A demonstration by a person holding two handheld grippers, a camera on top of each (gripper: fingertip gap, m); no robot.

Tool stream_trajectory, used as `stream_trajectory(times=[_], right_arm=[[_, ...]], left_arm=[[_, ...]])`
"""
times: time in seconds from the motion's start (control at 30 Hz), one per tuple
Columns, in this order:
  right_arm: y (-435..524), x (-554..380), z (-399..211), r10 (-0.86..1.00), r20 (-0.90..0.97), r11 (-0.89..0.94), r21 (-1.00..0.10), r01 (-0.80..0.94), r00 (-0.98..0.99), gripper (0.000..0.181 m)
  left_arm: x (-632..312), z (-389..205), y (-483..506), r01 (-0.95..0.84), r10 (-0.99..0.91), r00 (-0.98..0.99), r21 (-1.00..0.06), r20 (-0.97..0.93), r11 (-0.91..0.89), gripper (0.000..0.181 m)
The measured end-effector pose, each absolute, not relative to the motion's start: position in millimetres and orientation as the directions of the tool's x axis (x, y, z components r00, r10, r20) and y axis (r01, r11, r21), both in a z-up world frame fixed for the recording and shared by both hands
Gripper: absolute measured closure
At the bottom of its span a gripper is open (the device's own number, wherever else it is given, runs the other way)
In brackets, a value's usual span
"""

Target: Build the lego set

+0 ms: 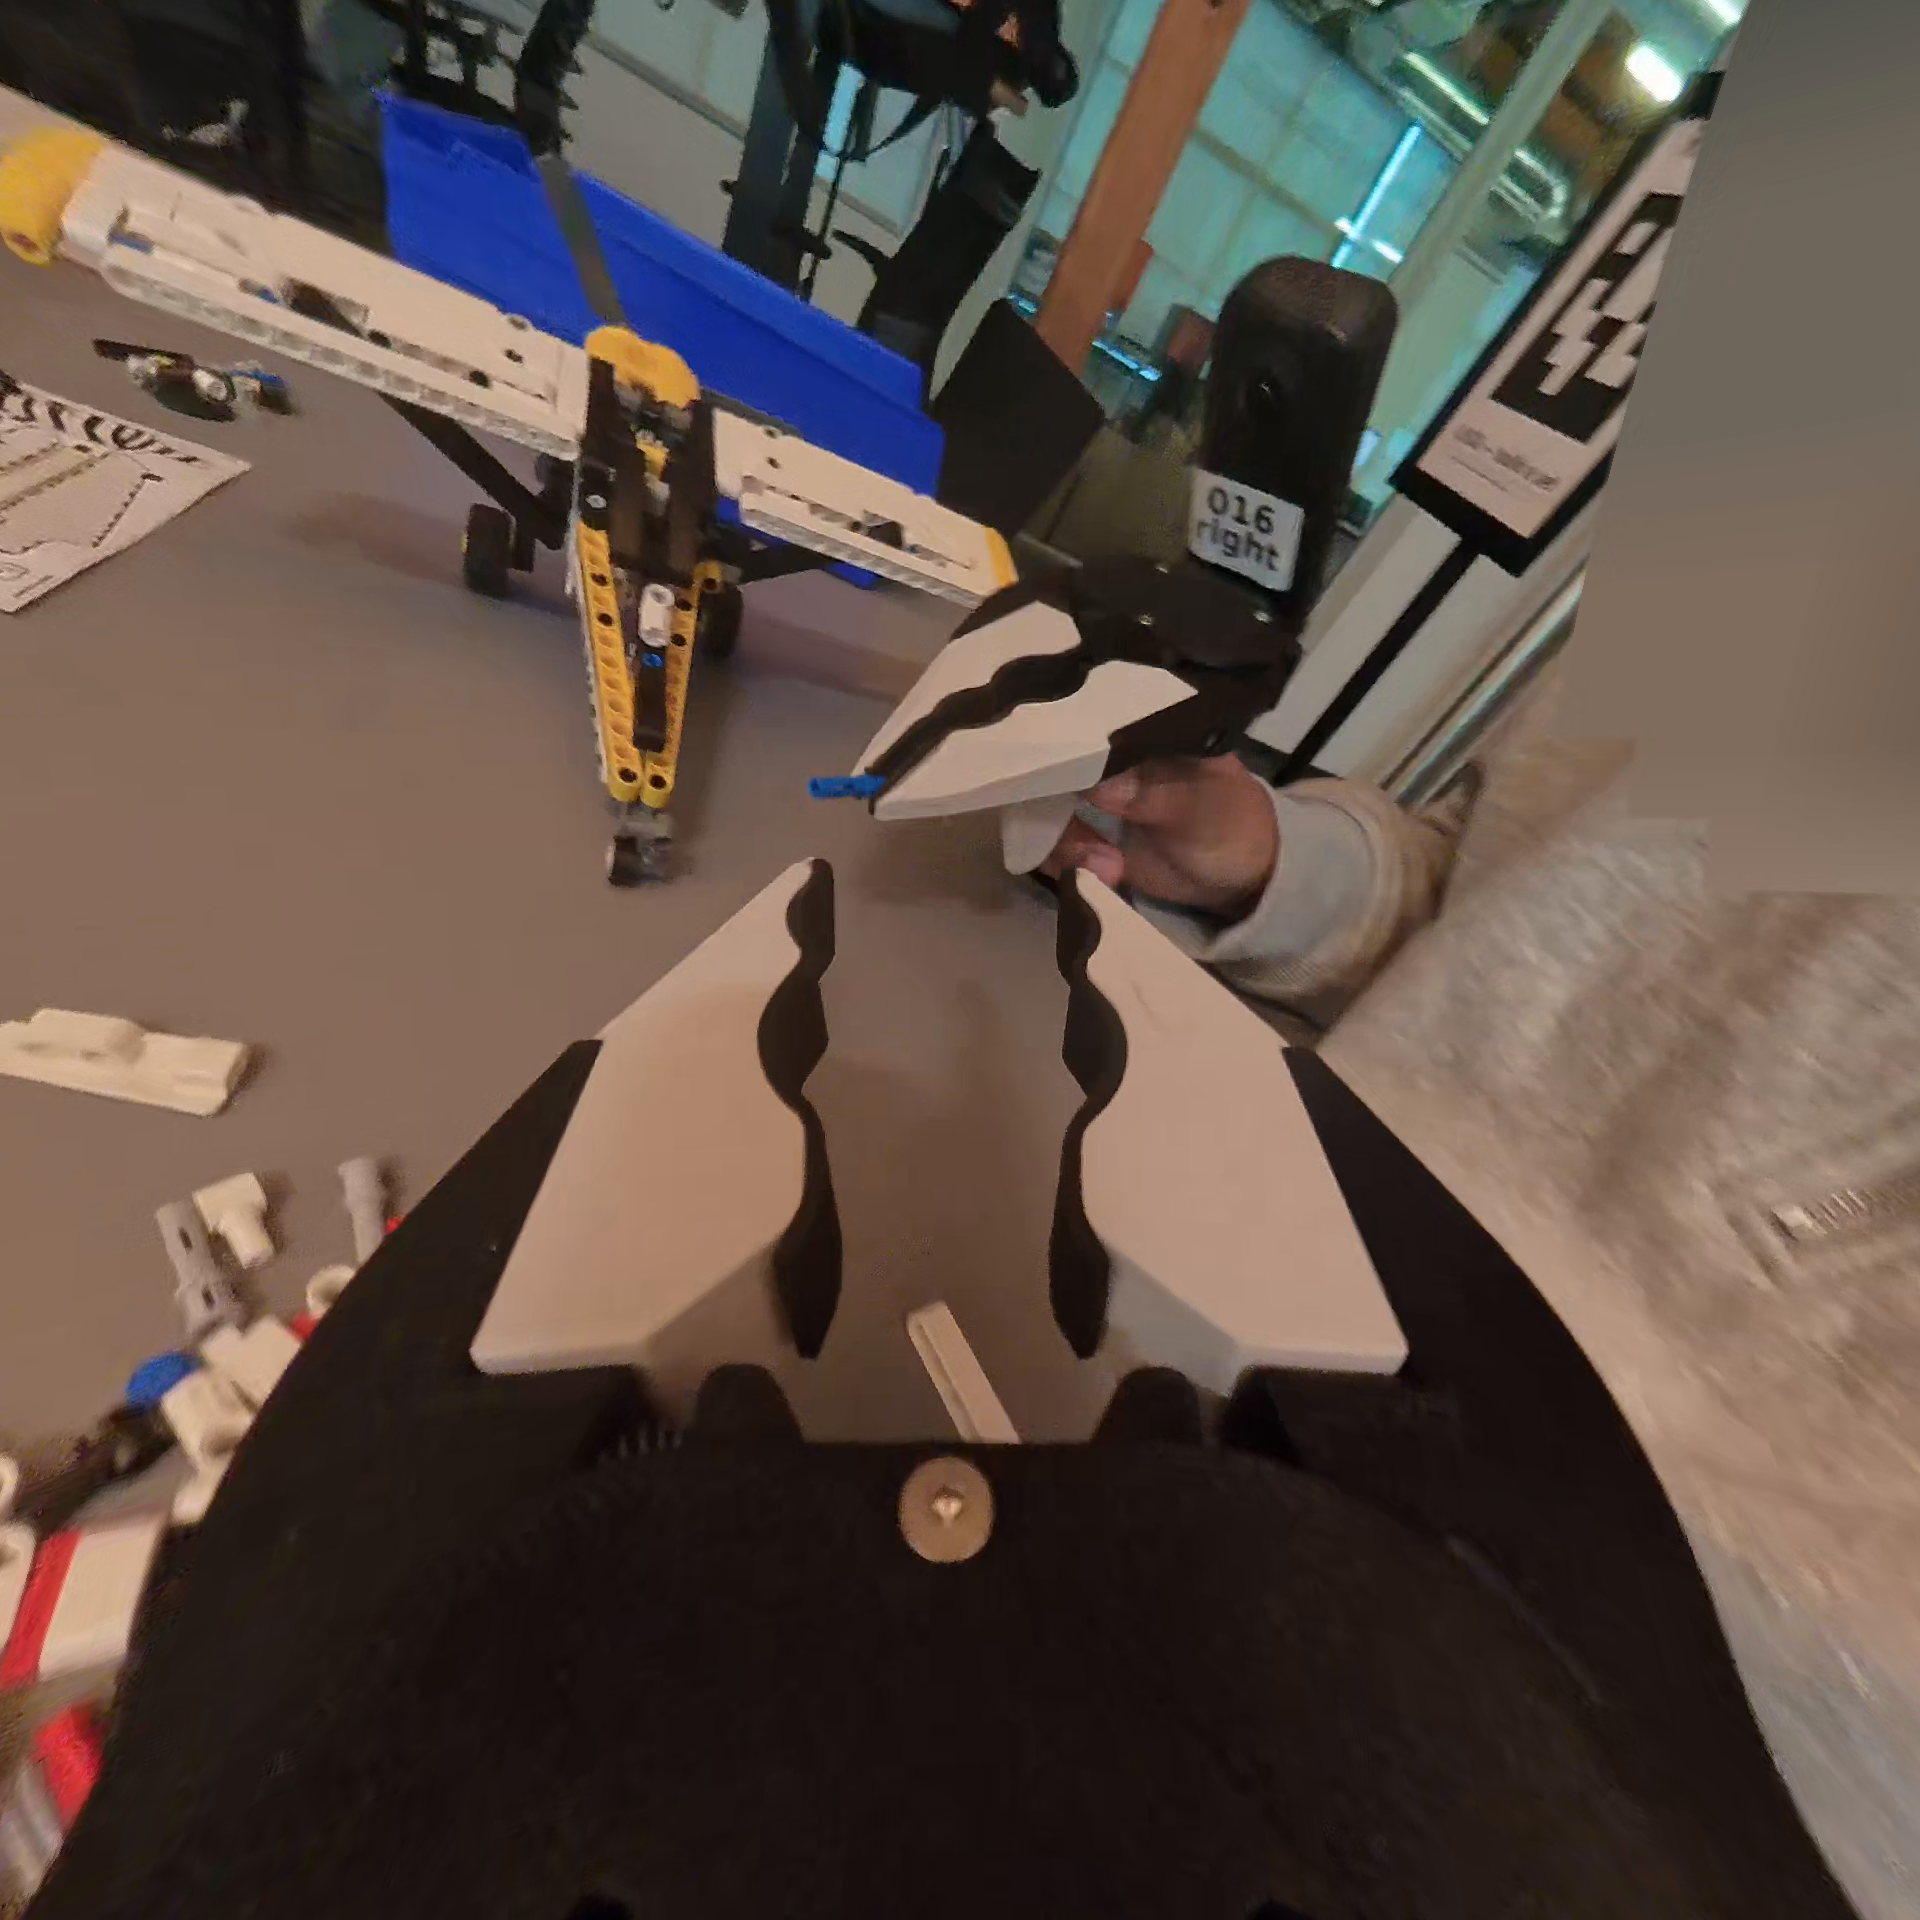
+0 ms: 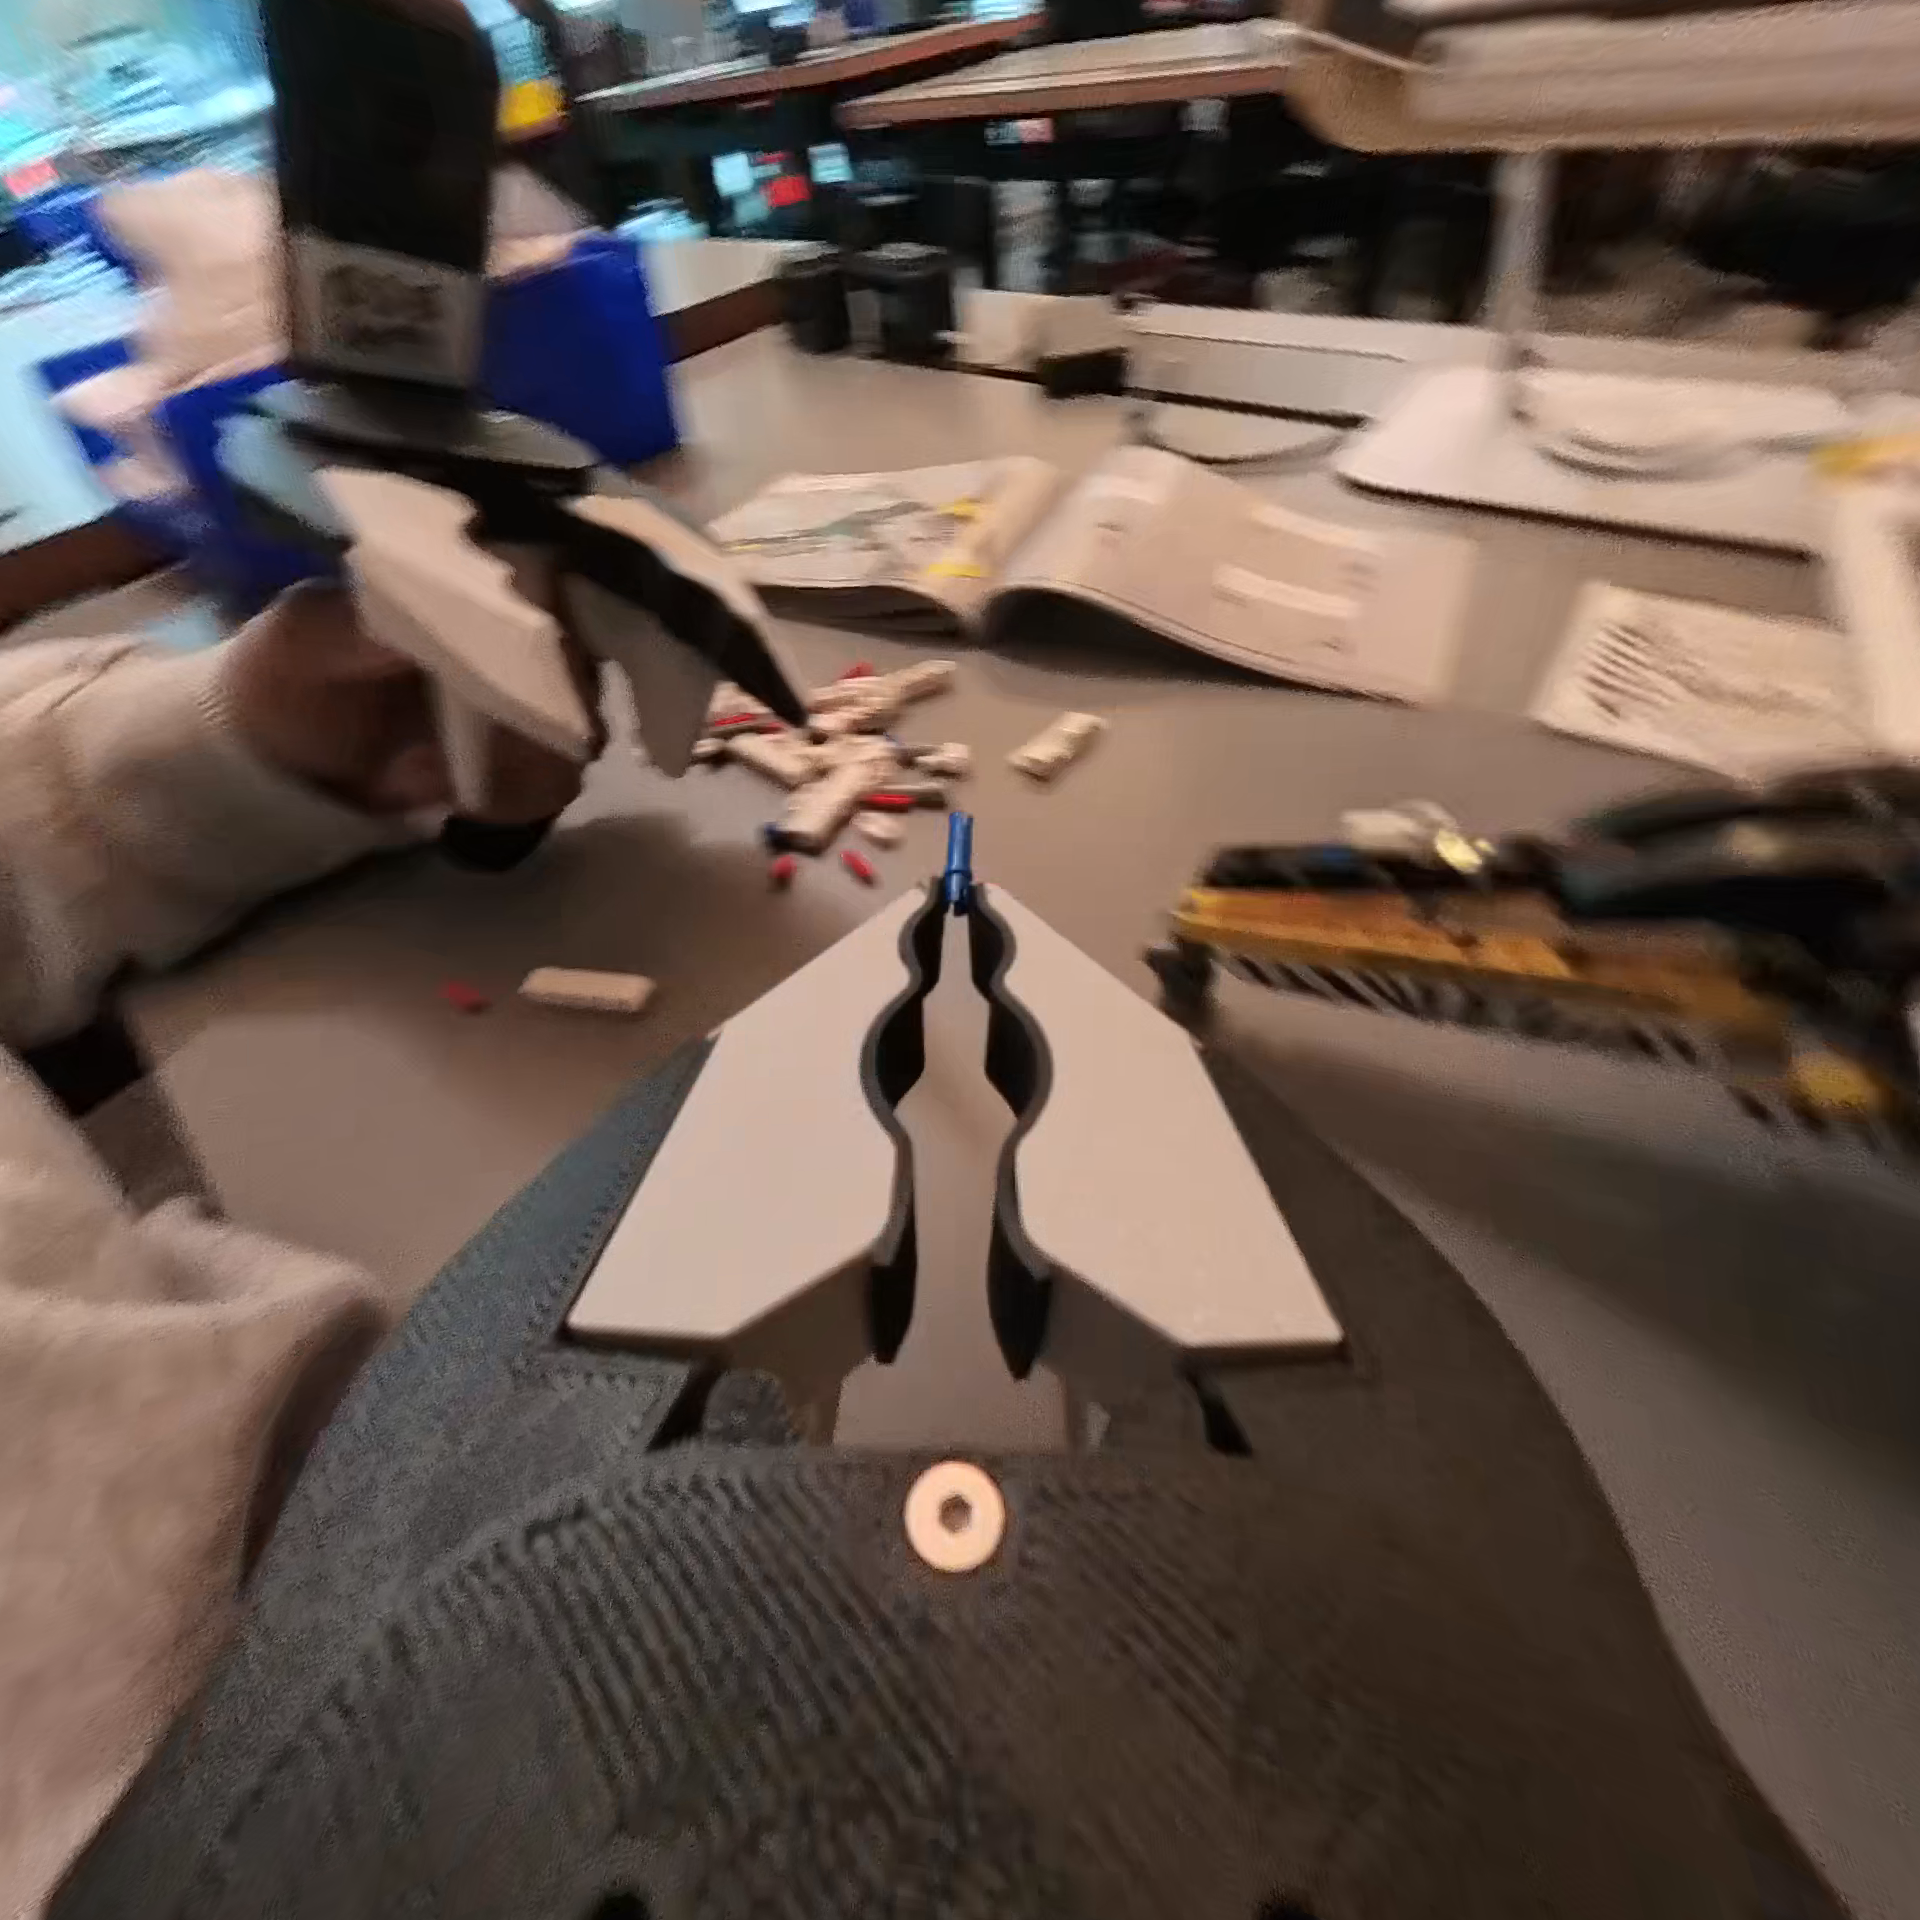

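Note:
A white, yellow and black lego plane stands on the grey table, nose towards me; it also shows blurred at the right of the right wrist view. My right gripper is shut on a small blue pin at its tips. In the left wrist view the right gripper holds the blue pin just right of the plane's tail end. My left gripper is open and empty above the table, and it shows at the left of the right wrist view.
Loose white, grey, red and blue pieces lie at lower left, also in a pile ahead of the right gripper. A blue bin stands behind the plane. An open instruction booklet and a sheet lie on the table. Across from one pair of fingers to the other is roughly 6 cm.

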State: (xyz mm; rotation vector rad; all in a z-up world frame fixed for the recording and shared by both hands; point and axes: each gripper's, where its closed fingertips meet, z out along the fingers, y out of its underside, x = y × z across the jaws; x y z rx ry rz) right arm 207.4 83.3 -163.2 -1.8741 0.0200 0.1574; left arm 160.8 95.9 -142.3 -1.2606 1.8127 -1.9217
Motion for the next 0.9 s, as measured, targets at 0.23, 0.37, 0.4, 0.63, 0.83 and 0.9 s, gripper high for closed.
stream_trajectory(times=[0.23, 0.37, 0.4, 0.63, 0.83, 0.9], right_arm=[[71.3, 254.6, -177.1, -0.233, -0.133, -0.324, -0.923, -0.206, 0.963, 0.178], [79.1, 258.3, -180.8, -0.261, -0.077, -0.352, -0.921, -0.170, 0.962, 0.178], [81.0, 258.3, -182.2, -0.261, -0.077, -0.361, -0.917, -0.172, 0.962, 0.178], [86.3, 258.2, -186.9, -0.255, -0.073, -0.388, -0.905, -0.171, 0.964, 0.178], [87.5, 259.4, -188.6, -0.265, -0.069, -0.397, -0.901, -0.174, 0.962, 0.178], [87.5, 259.5, -188.7, -0.266, -0.067, -0.398, -0.901, -0.173, 0.962, 0.178]], left_arm=[[241.9, -169.2, 96.7, -0.468, -0.778, -0.470, -0.865, 0.416, -0.180, 0.148], [258.7, -173.7, 95.7, -0.500, -0.759, -0.475, -0.846, 0.445, -0.183, 0.149], [260.0, -173.4, 95.2, -0.499, -0.754, -0.478, -0.846, 0.450, -0.188, 0.149], [257.9, -175.3, 86.9, -0.509, -0.739, -0.511, -0.848, 0.439, -0.152, 0.148], [256.4, -178.7, 83.4, -0.530, -0.732, -0.512, -0.836, 0.449, -0.142, 0.145], [256.3, -178.6, 83.3, -0.528, -0.734, -0.512, -0.838, 0.445, -0.139, 0.145]])
